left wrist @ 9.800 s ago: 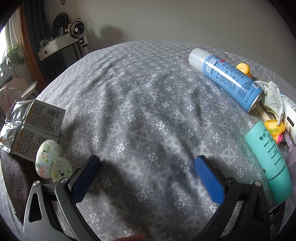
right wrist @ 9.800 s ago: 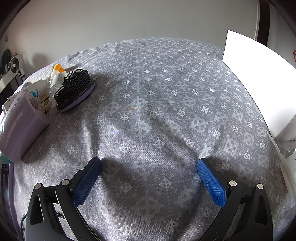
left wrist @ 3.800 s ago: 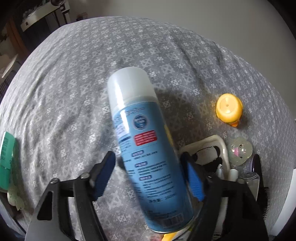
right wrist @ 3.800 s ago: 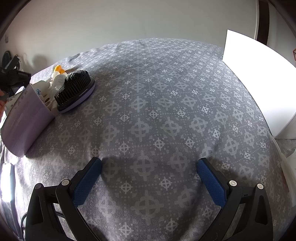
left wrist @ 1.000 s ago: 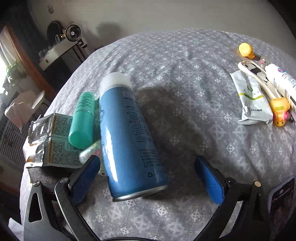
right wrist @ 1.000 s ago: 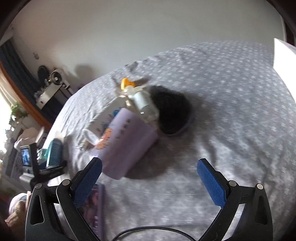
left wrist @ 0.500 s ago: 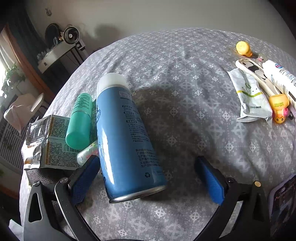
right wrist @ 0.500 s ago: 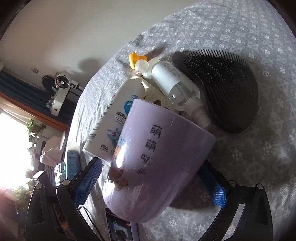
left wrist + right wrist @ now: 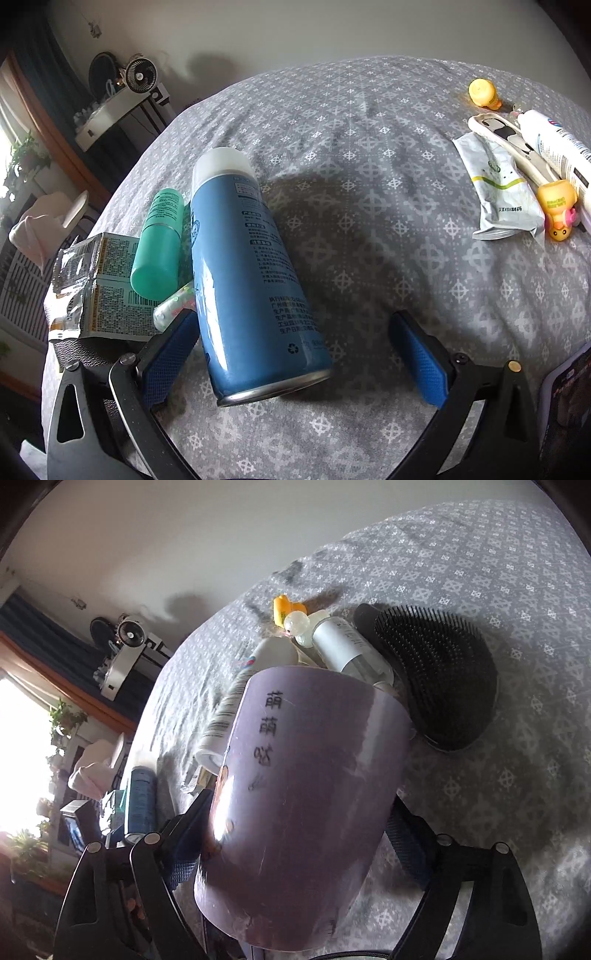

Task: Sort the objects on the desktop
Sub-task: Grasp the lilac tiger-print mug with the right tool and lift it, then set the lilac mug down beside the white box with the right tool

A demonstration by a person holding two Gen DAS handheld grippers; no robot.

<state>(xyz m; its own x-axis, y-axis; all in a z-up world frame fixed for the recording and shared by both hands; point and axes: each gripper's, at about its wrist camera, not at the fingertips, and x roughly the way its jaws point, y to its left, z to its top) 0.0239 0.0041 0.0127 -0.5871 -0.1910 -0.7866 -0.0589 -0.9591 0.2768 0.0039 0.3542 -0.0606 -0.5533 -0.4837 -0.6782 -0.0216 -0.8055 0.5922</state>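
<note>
A blue spray can [image 9: 251, 280] lies on the grey patterned cloth [image 9: 369, 155] between the jaws of my left gripper [image 9: 291, 332]. That gripper is open: its left pad is beside the can and the right pad stands well clear. In the right wrist view a purple cup [image 9: 306, 794] lies on its side and fills the space between the fingers of my right gripper [image 9: 295, 812]. Those jaws are closing, and both pads meet the cup's sides. Behind the cup lie a black hairbrush [image 9: 436, 675], a silver pump bottle [image 9: 351, 650] and a white bottle [image 9: 229, 716].
Left of the can lie a green bottle [image 9: 159, 243], foil packets [image 9: 107, 291] and a spotted egg-shaped thing [image 9: 173, 306]. At the right are a white pouch [image 9: 502, 192], a white tube [image 9: 557, 147], an orange duck toy [image 9: 557, 206] and a yellow duck [image 9: 482, 92].
My right gripper has come forward and down onto the purple cup, and its jaws have narrowed around it. The left gripper and the blue can have hardly moved.
</note>
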